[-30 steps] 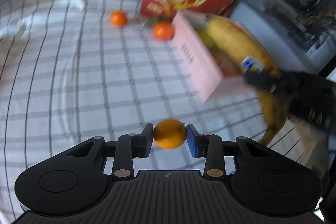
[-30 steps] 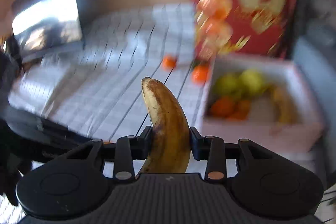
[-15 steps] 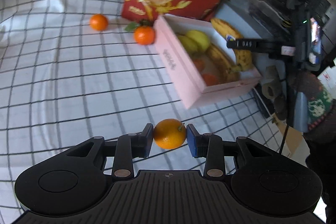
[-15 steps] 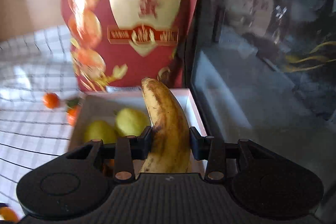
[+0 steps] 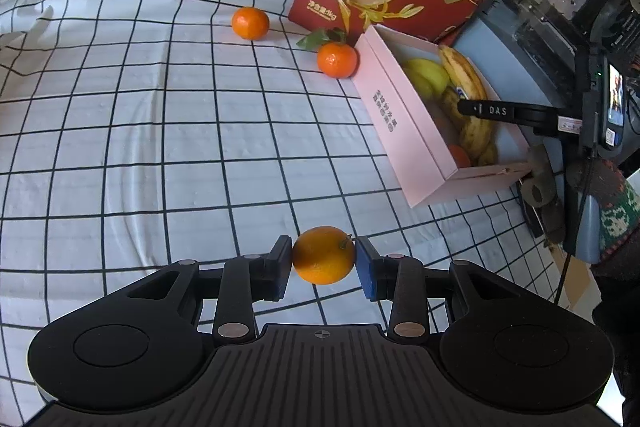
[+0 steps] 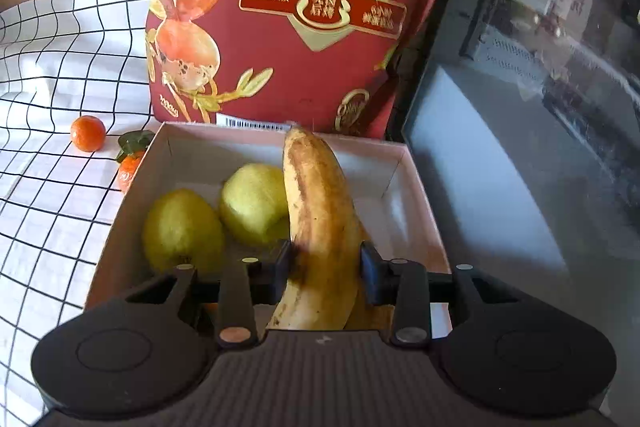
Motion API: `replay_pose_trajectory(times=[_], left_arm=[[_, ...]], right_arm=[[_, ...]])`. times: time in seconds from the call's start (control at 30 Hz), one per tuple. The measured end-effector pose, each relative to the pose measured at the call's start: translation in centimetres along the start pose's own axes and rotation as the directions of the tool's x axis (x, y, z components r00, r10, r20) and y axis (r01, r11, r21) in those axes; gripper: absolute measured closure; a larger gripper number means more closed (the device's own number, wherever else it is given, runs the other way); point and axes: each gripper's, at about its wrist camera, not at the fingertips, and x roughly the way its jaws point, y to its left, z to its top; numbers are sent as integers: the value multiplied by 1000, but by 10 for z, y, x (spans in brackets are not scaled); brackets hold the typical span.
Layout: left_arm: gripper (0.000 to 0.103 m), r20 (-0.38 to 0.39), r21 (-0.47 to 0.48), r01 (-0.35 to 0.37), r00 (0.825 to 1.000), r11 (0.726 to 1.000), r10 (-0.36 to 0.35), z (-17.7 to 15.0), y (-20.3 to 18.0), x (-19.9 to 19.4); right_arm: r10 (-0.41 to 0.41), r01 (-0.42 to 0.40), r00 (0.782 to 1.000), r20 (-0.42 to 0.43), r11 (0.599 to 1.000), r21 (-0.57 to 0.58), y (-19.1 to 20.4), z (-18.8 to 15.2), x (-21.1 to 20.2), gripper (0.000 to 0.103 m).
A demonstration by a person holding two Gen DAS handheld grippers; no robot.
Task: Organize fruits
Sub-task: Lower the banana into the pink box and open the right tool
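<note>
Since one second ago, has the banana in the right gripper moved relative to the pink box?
Yes. The banana, clamped in the right gripper, has swung from beside the pink box to over its open interior.

A matt white cloth (image 5: 120, 131) printed with a thin black grid, faintly puckered, covers the table. The pink box (image 5: 404, 131) is smooth matt card, its inner walls pale and plain. Behind it, the red carton (image 6: 280, 27) has a glossy printed finish that catches glare. The mandarin (image 5: 323, 255) has dimpled, slightly shiny peel; the banana (image 6: 320, 211) has dull, brown-flecked skin. Both grippers' bodies are matt black ribbed plastic with small metal pins.
</note>
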Motion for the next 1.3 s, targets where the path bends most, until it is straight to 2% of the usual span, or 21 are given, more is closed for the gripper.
replay_pose_trajectory(times=[0.23, 0.4, 0.63, 0.87, 0.97, 1.07, 1.13, 1.23, 1.3], left_arm=[[64, -24, 14, 5, 1000, 1000, -5, -2, -6, 5], [64, -27, 19, 3, 1000, 1000, -3, -5, -9, 4], [64, -24, 10, 9, 1000, 1000, -9, -9, -13, 4], [64, -35, 46, 32, 999, 998, -30, -13, -30, 7], [64, -38, 39, 22, 999, 999, -21, -16, -30, 6], [64, -33, 21, 6, 999, 1000, -6, -18, -24, 4], [64, -28, 3, -2, 1000, 1000, 2, -19, -21, 3], [64, -25, -18, -6, 1000, 1000, 5, -20, -18, 2], [64, -28, -19, -5, 1000, 1000, 4, -22, -19, 2]], right_arm=[[24, -24, 1000, -4, 995, 93, -14, 4, 18, 66], [38, -37, 999, -2, 998, 50, -6, 5, 17, 66], [105, -105, 994, -8, 994, 28, -13, -8, 4, 63], [135, -130, 989, -58, 989, 70, -20, -6, 2, 63], [93, -91, 995, -28, 994, 59, -18, -3, 4, 61], [42, -43, 999, 22, 999, 23, -13, 2, 0, 52], [63, -64, 996, 59, 998, 19, -13, 3, -7, 52], [104, -105, 993, 47, 994, 16, -11, 2, -5, 54], [98, -99, 993, 60, 995, 23, -8, 2, -4, 54]])
